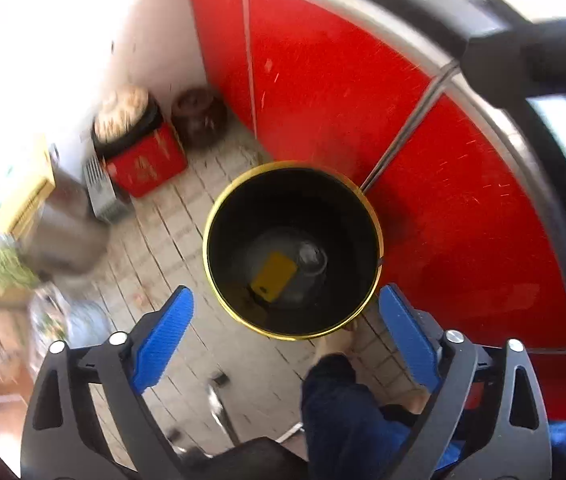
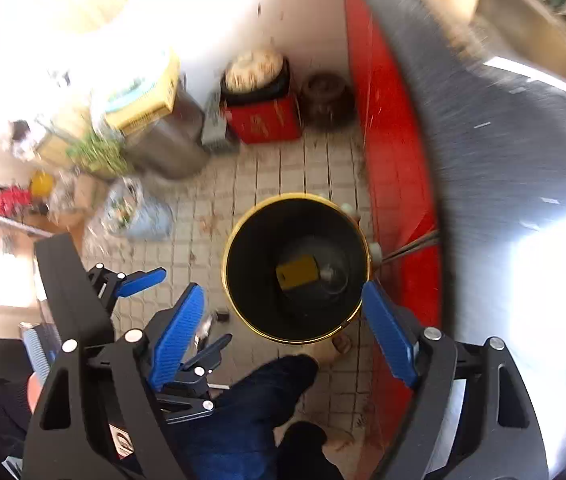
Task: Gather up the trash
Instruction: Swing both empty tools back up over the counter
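Tiled floor (image 1: pixel 171 240), grimy pale squares, beside a glossy red panel (image 1: pixel 363 100). Left claw (image 1: pixel 285 336) and right claw (image 2: pixel 283 316) both gape wide, ribbed blue pads empty. Directly below and ahead of each stands a round black bin (image 1: pixel 243 216) with gold rim; a yellow carton (image 1: pixel 275 276) and clear plastic cup (image 1: pixel 311 260) lie inside. Drop appears complete; next comes fetching further trash. Beyond, a red crate (image 1: pixel 151 164).

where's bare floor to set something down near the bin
Bare tiled floor lies between the gold-rimmed black bin and the red crate, and also left of the bin toward the plastic bag. The far corner is crowded: crate, brown pot, metal drum. The bin's right sits tight against the red panel.
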Available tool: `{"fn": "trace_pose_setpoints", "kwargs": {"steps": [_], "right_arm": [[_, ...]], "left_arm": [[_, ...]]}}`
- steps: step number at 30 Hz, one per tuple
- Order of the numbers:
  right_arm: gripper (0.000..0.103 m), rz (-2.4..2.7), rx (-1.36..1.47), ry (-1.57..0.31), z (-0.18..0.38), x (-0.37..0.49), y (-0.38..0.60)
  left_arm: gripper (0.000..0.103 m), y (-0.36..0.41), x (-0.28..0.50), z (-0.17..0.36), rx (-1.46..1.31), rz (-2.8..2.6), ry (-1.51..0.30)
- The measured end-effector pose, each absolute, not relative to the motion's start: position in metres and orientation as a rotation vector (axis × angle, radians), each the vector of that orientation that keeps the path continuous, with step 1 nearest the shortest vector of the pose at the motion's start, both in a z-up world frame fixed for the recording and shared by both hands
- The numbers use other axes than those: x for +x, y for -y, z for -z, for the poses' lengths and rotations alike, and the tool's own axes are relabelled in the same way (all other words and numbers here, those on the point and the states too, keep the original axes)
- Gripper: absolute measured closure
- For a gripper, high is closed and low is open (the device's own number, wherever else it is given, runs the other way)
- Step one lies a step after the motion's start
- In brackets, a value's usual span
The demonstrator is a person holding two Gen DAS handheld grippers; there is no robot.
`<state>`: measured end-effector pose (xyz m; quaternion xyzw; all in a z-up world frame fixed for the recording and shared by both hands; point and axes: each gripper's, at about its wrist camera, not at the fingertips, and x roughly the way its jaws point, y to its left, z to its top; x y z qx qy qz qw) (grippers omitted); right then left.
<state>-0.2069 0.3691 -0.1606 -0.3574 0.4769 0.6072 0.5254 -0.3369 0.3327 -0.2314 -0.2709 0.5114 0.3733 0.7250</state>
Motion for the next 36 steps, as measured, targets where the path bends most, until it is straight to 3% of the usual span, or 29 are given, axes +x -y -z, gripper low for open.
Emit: {"fn": "trace_pose_setpoints", "kwargs": {"steps": [3,12,20,25,36], "right_arm": [[0.015,-1.398,-0.731,-1.07,0.112,-0.173,-0.33],[0.014,-0.913,-0.404,-0.965,0.035,-0.039,-0.136],[0.014,-0.504,-0.156,-0.966,0.024,0.024,0.051],[0.014,-0.37,-0.046,-0.969,0.028,0.031,0.131],[0.014,-0.33,0.012,-0.981,0.038,0.059,0.165]], "left_arm": [[0.008,-0.32,-0.314,0.192,-0.504,-0.796,-1.113],[0.007,-0.248,-0.164,0.112,-0.278,-0.473,-1.047],[0.007,-0.124,-0.029,0.075,-0.101,-0.088,-1.028],[0.007,-0.068,0.009,0.068,-0.065,0.016,-1.041],[0.007,-0.03,0.073,0.079,-0.092,0.006,-1.107]]}}
